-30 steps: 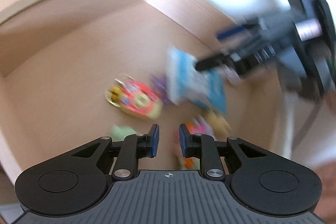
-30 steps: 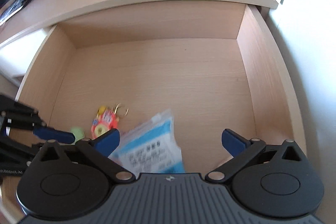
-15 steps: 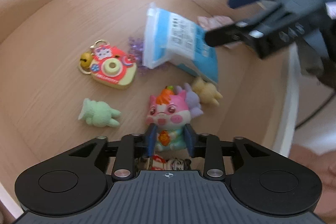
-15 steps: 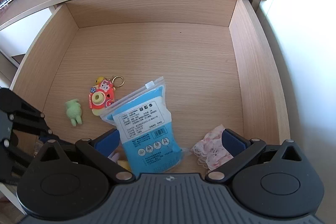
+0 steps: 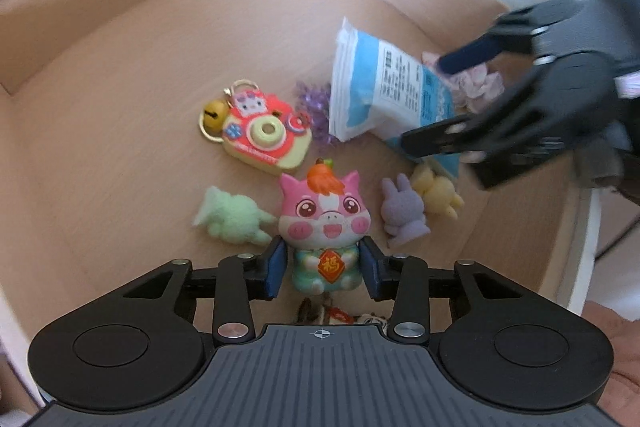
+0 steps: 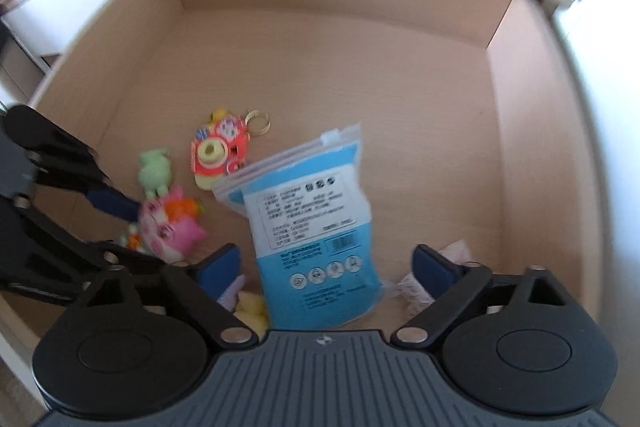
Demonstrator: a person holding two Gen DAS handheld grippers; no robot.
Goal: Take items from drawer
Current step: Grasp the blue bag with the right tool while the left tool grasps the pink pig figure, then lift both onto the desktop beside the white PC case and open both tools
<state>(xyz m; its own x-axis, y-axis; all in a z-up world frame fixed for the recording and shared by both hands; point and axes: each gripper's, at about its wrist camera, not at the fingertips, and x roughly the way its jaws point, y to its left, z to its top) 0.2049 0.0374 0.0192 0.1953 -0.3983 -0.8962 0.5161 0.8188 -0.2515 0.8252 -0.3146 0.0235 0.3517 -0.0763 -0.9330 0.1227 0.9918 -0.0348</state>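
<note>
Pig figurine looks hard, light and glossy, so it is likely to slip if pinched on its rounded head; the narrower green body between the pads seems the better place to take hold. It lies on the drawer floor near the front edge, and the left gripper straddles its body with fingers spread wide, pads just beside it but not visibly pressing. The blue pouch is soft, flat and probably crinkly and slick; a pinch across its lower end should hold it. The right gripper has its jaws closing with the pouch between them, pads not yet on it.

The drawer also holds a red toy camera with a gold bell and ring, a green fuzzy animal, a purple bunny touching a yellow one, purple beads partly under the pouch, and a pink patterned cloth beside the right finger. Another small item sits below the pig, mostly hidden.
</note>
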